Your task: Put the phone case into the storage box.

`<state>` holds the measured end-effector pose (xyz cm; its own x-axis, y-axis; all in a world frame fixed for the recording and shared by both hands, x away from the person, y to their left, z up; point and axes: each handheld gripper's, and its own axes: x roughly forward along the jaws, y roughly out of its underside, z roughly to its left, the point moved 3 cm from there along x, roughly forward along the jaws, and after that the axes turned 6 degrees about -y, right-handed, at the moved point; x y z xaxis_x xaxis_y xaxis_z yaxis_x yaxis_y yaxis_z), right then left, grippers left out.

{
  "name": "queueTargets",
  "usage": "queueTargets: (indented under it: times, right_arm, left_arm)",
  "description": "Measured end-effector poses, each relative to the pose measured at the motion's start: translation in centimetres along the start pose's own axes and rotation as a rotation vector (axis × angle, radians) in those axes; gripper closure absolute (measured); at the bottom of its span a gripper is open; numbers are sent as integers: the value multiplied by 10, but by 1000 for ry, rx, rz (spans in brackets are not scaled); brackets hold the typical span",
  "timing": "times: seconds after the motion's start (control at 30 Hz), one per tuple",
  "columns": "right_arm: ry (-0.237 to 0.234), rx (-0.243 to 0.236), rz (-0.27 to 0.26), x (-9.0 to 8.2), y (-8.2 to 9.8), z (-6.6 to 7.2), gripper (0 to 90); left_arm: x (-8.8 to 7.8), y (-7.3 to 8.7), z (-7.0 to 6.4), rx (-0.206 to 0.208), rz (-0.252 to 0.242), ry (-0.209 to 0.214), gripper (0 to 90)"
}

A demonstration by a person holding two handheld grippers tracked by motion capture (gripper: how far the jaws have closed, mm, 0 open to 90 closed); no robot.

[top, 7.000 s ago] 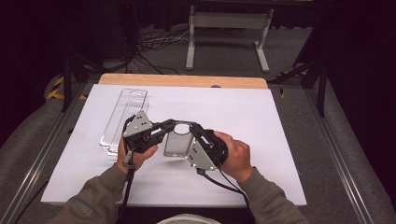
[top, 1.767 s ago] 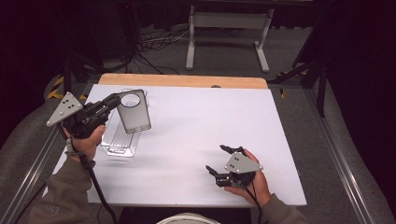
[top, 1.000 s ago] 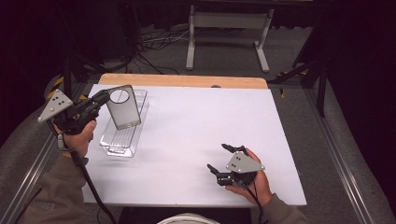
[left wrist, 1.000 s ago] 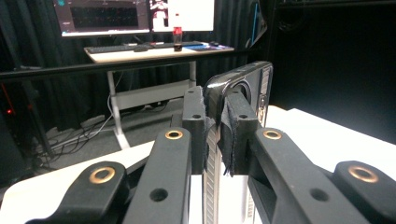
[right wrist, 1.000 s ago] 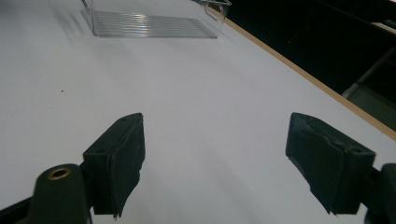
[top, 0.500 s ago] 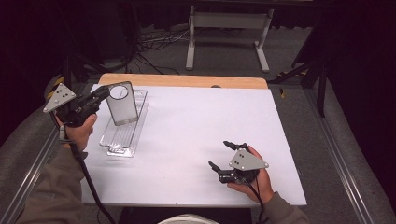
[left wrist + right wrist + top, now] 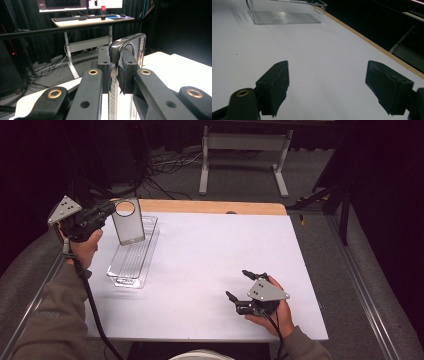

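Hands come in from the near edge of the white bench (image 7: pixel 200 270); nearest, the right gripper (image 7: pixel 239 285) rests low at the near right, jaws spread wide with nothing between them; in the right gripper view its two pads stand well apart over bare white surface, with the tray (image 7: pixel 284 15) far off ahead. Farther off at the left, the left gripper (image 7: pixel 111 208) is held up above the bench's left edge, its jaws closed tight on the top corner of a clear phone case (image 7: pixel 128 222); in the left gripper view the pads pinch the thin case (image 7: pixel 130 52) edge-on, beside its round camera opening. The case hangs nearly upright, tilted a little, over the far end of the clear tray (image 7: pixel 134 257), which lies lengthwise near the left edge; whether the case's lower edge touches the tray cannot be told.

The risk, as a judgement: the grip takes only a corner of a slick, flexible shell, so the case could swivel or slip between the pads; lowered crooked, its bottom edge might catch the tray's rim, shove the light tray aside, or land outside it; releasing too high could let it bounce out.
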<state>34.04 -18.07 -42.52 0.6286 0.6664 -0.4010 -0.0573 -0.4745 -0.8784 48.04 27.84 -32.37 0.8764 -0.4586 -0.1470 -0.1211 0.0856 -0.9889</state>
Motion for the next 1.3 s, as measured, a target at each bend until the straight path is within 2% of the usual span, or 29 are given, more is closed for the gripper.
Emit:
queueTargets:
  times: [0.23,0.43,0.5,0.57,0.8,0.83,0.97,1.07,1.27,1.3]
  right_arm:
    - [-18,11,29,7,6,3,209]
    - [-24,30,40,12,8,2,210]
    - [-26,32,52,15,9,2,210]
    - [-23,23,62,17,9,3,210]
    - [2,40,75,19,11,1,213]
    - [5,41,75,19,11,1,213]
    - [7,44,84,19,12,1,213]
    - [15,45,93,18,14,1,213]
    - [23,48,103,16,17,1,213]
    - [22,48,106,16,17,2,213]
  left_arm:
    - [20,1,8,-15,19,10,813]
    - [42,7,12,7,37,15,813]
    - [51,12,14,14,58,14,813]
    - [59,16,17,17,71,0,814]
    - [80,28,24,23,103,4,813]
    - [84,30,25,32,102,-7,813]
    - [98,36,26,53,116,1,813]
    - [104,40,26,42,116,15,812]
    - [113,46,30,23,107,8,811]
    - [115,47,32,24,106,-6,810]
